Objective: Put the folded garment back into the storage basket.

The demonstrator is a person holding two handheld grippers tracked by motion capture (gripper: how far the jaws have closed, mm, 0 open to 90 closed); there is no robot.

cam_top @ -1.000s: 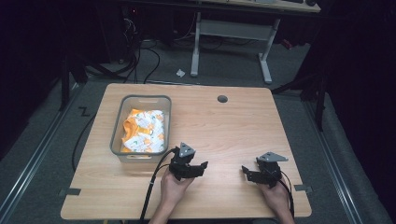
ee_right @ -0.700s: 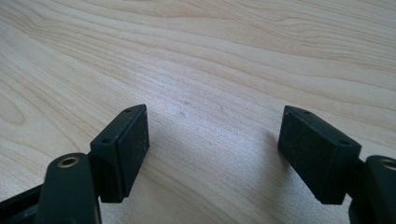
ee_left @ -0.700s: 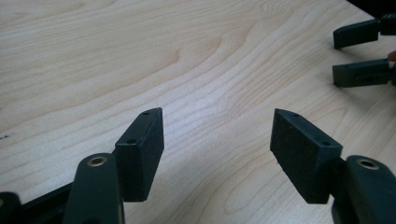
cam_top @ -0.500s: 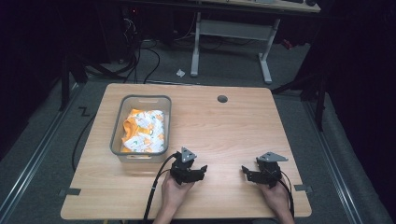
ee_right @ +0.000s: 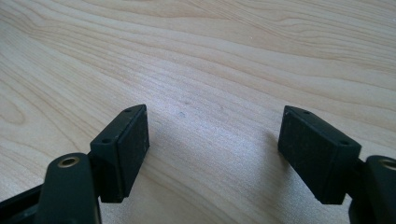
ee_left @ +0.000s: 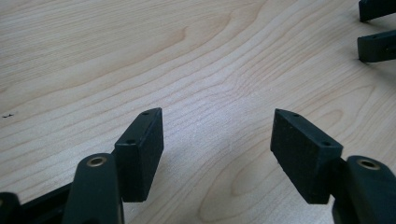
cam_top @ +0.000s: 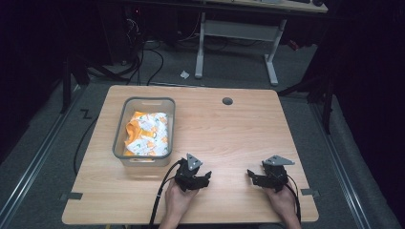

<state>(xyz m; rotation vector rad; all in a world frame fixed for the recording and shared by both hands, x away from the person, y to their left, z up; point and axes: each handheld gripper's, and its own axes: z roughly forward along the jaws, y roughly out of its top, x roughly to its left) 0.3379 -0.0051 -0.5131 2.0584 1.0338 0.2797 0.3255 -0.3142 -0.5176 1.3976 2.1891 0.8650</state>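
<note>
Since a second ago the left gripper (cam_top: pixel 207 175) has drawn back a little from the near end of the grey bin (cam_top: pixel 120 130) toward the person's edge of the table (cam_top: pixel 248 129), while the right gripper (cam_top: pixel 251 177) has held its place. Both now sit low over the wood at the near side of the table, each wrapped by a hand (cam_top: pixel 178 200) whose forearm comes up from the bottom edge of the high view; the right hand (cam_top: pixel 279 200) sits well apart from the left.

Seen from above, the left gripper points to the right and slightly away, the right gripper points to the left, so the two sets of jaws face each other across a stretch of bare wood. A grey three-cornered plate tops each one, and a black cable trails from each toward the person.

In the left gripper view the left gripper (ee_left: pixel 217 140) has its jaws spread wide with only wood grain between them, and the other tool's jaw tips show at the upper right corner. In the right gripper view the right gripper (ee_right: pixel 212 142) is likewise spread wide over bare table, holding nothing.

An orange and white cloth (cam_top: pixel 145 133) lies crumpled inside the bin, on the left half of the table, just beyond the left gripper and apart from it.
</note>
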